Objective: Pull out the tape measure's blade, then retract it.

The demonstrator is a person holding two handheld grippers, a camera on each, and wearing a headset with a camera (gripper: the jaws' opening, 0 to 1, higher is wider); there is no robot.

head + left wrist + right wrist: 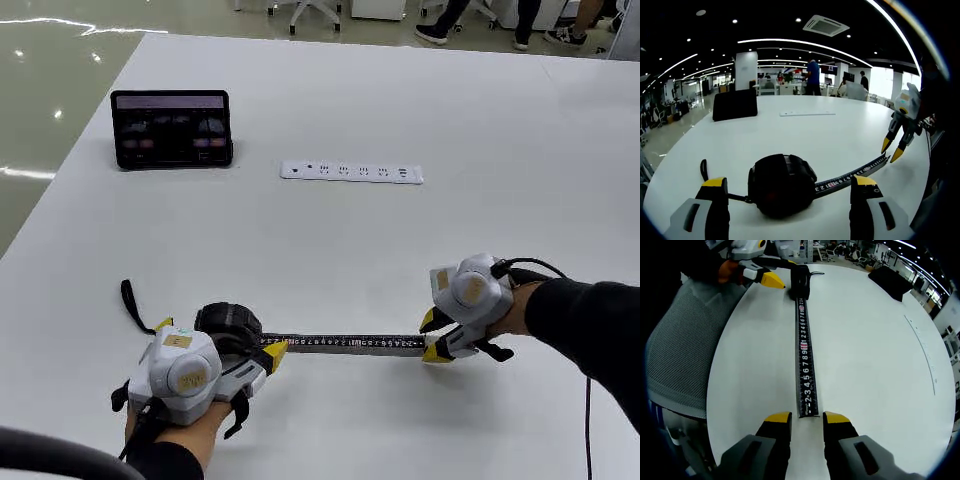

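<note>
Tape measure [228, 325] lies lower left on the worktop [400, 230], its blade [345, 343] drawn out rightward. Left gripper [789, 182] fingers are apart, flanking the case. Right gripper [807, 417] fingers are narrowly apart at the blade's tip; we cannot tell if they pinch it.

The left tool [220, 338] and right tool [432, 337] had rounded white bodies, yellow-tipped jaws and tan square stickers. A black cable [530, 264] looped beside a black sleeve [590, 325].

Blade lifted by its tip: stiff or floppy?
Blade is long, thin and lies flat on the table: likely sags when lifted by one end. Narrow and smooth-looking, it may slip from the right tongs.
</note>
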